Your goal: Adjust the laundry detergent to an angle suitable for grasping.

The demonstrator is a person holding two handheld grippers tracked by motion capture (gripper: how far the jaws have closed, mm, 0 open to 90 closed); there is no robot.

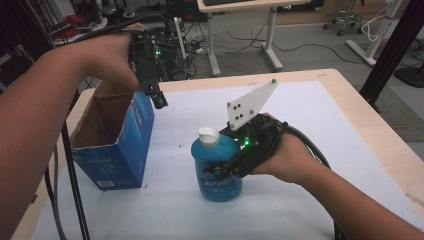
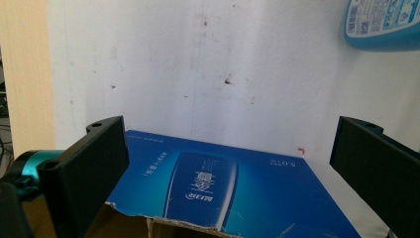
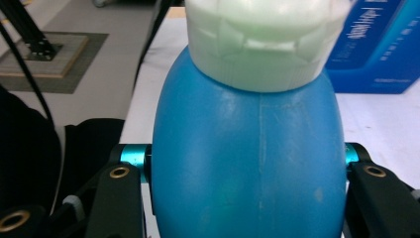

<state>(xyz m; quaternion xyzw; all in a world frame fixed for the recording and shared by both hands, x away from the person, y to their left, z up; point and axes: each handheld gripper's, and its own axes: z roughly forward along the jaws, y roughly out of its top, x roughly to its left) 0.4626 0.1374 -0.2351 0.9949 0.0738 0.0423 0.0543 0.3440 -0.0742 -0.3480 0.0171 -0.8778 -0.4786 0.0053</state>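
A blue bottle [image 1: 216, 155] with a white cap [image 1: 209, 135] stands upright on the white table cover, right of an open blue carton [image 1: 120, 155]. My right gripper [image 1: 218, 172] is shut on the bottle's body from the right side. In the right gripper view both black jaws press the bottle [image 3: 247, 148] below its cap [image 3: 257, 44]. My left gripper [image 1: 159, 100] hovers open over the carton's far right top corner. In the left gripper view the left gripper [image 2: 230, 126] has its jaws wide apart above the carton's printed side [image 2: 237, 193], with the bottle's base [image 2: 386, 25] at the top right.
The carton's top is open, with a brown inside [image 1: 102, 117] and a torn edge. A white cover [image 1: 310, 110] lies over the wooden table, whose bare rim [image 1: 380, 135] runs along the right. Cables, desk legs and chairs stand on the floor beyond the table.
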